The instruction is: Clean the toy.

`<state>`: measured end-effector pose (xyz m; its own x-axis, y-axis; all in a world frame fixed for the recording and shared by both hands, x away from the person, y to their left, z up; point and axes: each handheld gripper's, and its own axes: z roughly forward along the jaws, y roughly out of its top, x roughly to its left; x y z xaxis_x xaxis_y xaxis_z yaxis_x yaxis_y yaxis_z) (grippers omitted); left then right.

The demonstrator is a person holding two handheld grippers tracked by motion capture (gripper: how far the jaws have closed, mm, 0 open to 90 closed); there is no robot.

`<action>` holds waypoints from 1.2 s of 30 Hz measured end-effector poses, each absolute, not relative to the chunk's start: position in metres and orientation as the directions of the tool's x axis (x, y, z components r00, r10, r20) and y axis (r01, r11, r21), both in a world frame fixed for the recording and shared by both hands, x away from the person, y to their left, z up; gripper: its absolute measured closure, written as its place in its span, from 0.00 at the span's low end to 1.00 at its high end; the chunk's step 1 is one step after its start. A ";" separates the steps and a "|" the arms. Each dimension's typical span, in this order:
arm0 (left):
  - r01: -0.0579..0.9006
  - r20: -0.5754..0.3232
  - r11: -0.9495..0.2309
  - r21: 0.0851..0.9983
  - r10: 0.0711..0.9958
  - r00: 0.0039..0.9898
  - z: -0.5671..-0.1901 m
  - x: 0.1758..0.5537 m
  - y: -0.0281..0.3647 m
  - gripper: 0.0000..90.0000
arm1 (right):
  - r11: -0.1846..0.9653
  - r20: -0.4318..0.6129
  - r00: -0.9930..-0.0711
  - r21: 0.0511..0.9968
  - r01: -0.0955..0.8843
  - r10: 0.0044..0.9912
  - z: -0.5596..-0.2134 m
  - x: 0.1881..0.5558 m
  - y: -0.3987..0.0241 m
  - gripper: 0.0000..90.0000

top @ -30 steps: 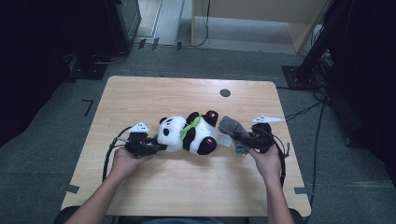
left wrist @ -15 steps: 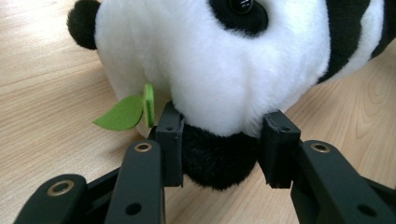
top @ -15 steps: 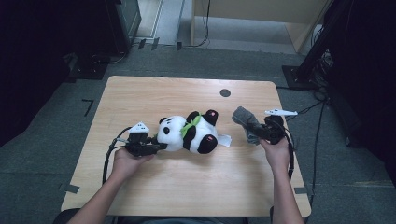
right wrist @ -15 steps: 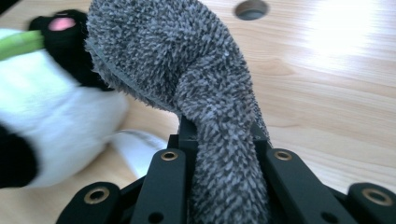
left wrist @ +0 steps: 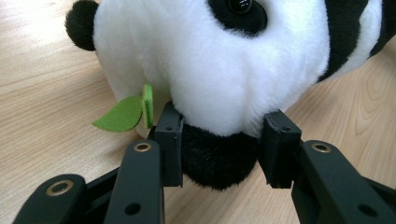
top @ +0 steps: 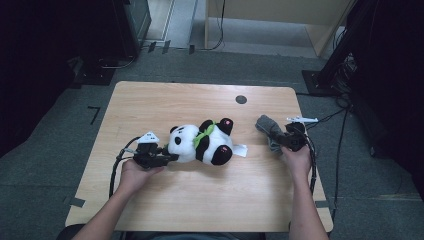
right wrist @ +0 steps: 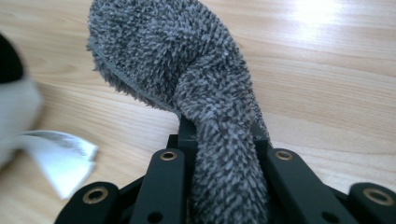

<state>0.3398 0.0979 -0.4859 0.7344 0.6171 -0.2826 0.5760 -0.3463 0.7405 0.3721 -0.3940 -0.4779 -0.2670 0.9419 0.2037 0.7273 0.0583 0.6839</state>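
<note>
Two soft things lie on the pale wooden table (top: 165, 100) in the high view: a black-and-white plush panda (top: 202, 143) on its side near the middle, and a grey fluffy cloth garment (top: 268, 128) well apart to its right. The left gripper (top: 167, 158) is clamped on the panda's head end; the right gripper (top: 280, 140) holds the cloth. Judging from this, the garment is off the toy and only setting it down remains. What kind of garment it is cannot be made out here.

In the left gripper view, the jaws pinch a black ear under the white head (left wrist: 210, 60), beside a green felt leaf (left wrist: 122, 113); the body is cut off.

In the right gripper view, the jaws are closed tight on the cloth's bunched end (right wrist: 205, 116). A white sewn-in label (right wrist: 60, 154) shows blurred at left.
</note>
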 end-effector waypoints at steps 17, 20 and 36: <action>0.574 -0.282 -0.348 0.741 0.615 0.737 -0.488 0.339 0.099 0.63 | 0.014 0.234 -0.211 0.638 0.770 0.949 -0.500 0.390 -0.399 0.53; 0.575 -0.283 -0.347 0.741 0.614 0.736 -0.488 0.339 0.099 0.63 | 0.017 0.239 -0.218 0.636 0.772 0.946 -0.499 0.390 -0.400 0.50; 0.575 -0.279 -0.355 0.737 0.615 0.738 -0.486 0.340 0.099 0.61 | 0.012 0.231 -0.246 0.704 0.710 0.941 -0.465 0.373 -0.394 0.41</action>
